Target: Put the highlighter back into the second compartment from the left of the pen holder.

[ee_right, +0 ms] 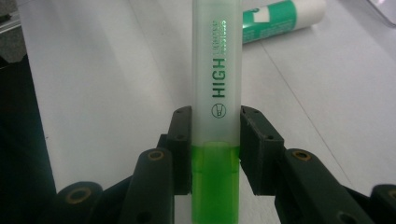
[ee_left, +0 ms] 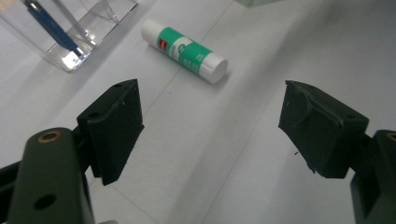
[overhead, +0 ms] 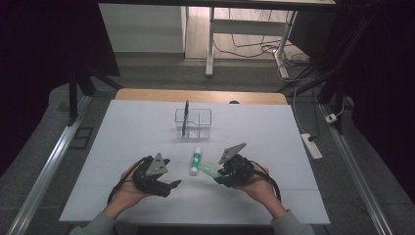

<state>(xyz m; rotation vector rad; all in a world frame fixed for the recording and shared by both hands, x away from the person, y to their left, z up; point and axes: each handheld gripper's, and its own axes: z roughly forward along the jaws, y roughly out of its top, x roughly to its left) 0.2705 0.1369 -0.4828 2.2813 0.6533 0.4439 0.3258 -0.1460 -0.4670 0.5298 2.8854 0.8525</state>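
Note:
A pale green highlighter (ee_right: 217, 56) with a bright green cap end stands between the jaws of my right gripper (ee_right: 216, 119), and both pads press on its barrel. In the high view the highlighter (overhead: 209, 170) sticks out to the left of the right gripper (overhead: 219, 176), low over the table. A green and white glue stick (overhead: 196, 161) lies on the table just beside it, and it lies ahead of the jaws in the left gripper view (ee_left: 184, 49). My left gripper (ee_left: 212, 100) is open with nothing between its jaws; it sits at the front left (overhead: 169, 187).
A clear plastic organiser (overhead: 193, 123) stands at the middle back of the white table (overhead: 274, 147), with a blue pen (overhead: 185, 117) upright in its left compartment. The organiser's corner and the pen (ee_left: 49, 28) are ahead of the left gripper.

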